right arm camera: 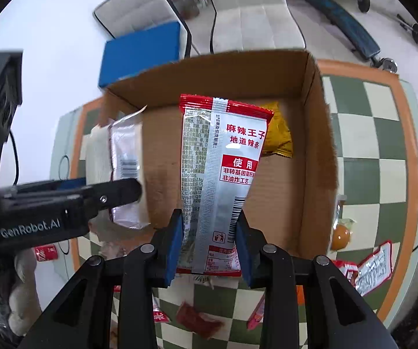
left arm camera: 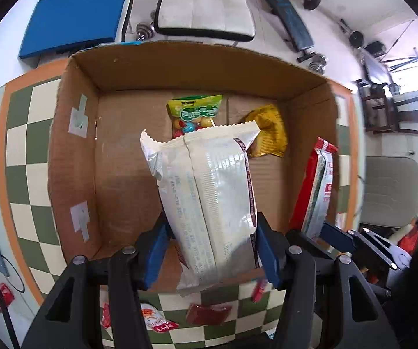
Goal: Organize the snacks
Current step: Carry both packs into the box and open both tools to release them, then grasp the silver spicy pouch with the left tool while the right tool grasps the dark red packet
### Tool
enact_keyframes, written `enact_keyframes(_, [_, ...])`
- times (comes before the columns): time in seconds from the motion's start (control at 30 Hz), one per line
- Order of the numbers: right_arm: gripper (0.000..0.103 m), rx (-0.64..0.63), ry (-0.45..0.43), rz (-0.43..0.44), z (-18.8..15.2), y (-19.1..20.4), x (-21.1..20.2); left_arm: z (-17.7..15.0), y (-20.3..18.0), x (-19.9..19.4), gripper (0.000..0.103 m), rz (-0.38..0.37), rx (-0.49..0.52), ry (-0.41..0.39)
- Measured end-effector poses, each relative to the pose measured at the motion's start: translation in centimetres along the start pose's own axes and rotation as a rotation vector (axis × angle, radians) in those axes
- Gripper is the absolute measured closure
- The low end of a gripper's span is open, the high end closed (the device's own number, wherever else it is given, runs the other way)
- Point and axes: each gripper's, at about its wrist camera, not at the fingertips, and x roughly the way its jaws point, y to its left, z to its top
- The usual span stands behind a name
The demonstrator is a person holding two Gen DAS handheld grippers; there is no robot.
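My left gripper point(left arm camera: 209, 250) is clamped on a white and silver snack packet point(left arm camera: 206, 192), its blue pads pressing both sides of the packet's lower half. The packet hangs above the open cardboard box point(left arm camera: 72, 151), near the box's front edge, its crimped top pointing toward the far wall. My right gripper point(right arm camera: 210, 241) pinches a red and silver spicy-strip packet point(right arm camera: 220, 168) the same way, also above the box, toward its right wall; from the left wrist view that packet shows edge-on at the box's right side. On the box floor lie a green candy bag point(left arm camera: 194, 110) against the far wall and a yellow packet point(left arm camera: 268, 132) just beside it, toward the right wall. The box stands on a green and cream checkered mat point(left arm camera: 25, 157) on the desk. In front of the box, loose snacks sit on the mat: a dark red packet point(left arm camera: 207, 314) and a red and white sachet point(left arm camera: 156, 320). To the box's right lies an orange wrapped snack point(right arm camera: 341, 234).
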Motion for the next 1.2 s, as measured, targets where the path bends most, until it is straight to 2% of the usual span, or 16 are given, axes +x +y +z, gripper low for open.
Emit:
enact_keyframes(0.13, [0.063,0.007,0.087,-0.028,1.4,-1.1,2.9,0.3,-0.9,1.5,0.047,0.016,0.017,0.051])
enact_keyframes(0.27, [0.040,-0.019,0.110,-0.083,2.1,-1.5,4.3,0.3,-1.3,1.9,0.044,0.067,0.042,0.036])
enact_keyframes(0.33, [0.037,-0.020,0.107,-0.100,2.4,-1.6,4.5,0.5,-1.3,1.8,0.035,0.062,0.041,0.031])
enact_keyframes(0.4, [0.032,-0.012,0.117,-0.091,2.6,-1.8,4.6,0.7,-1.0,1.4,0.035,0.051,0.029,0.025])
enact_keyframes(0.57, [0.030,0.004,0.116,-0.089,2.7,-2.3,4.7,0.1,-0.4,0.2,0.035,0.047,0.019,-0.011])
enact_keyframes(0.73, [0.030,0.017,0.078,-0.083,2.1,-2.0,2.9,-1.2,0.1,-1.6,0.035,0.032,0.001,-0.055])
enact_keyframes(0.9, [0.029,0.006,0.012,-0.073,0.6,-1.1,0.1,-4.1,0.2,-4.7,0.035,0.058,0.003,-0.169])
enact_keyframes(1.03, [0.029,0.014,-0.051,-0.042,-1.4,-0.4,-2.8,-7.9,1.1,-7.0,0.035,0.105,-0.025,-0.253])
enact_keyframes(1.13, [0.029,0.015,-0.087,-0.023,-3.9,-0.2,-4.4,-11.7,2.9,-7.4,0.035,0.133,-0.087,-0.278])
enact_keyframes(1.2, [0.029,0.018,-0.093,-0.018,-5.7,-0.3,-4.8,-14.5,4.5,-6.5,0.035,0.156,-0.138,-0.266])
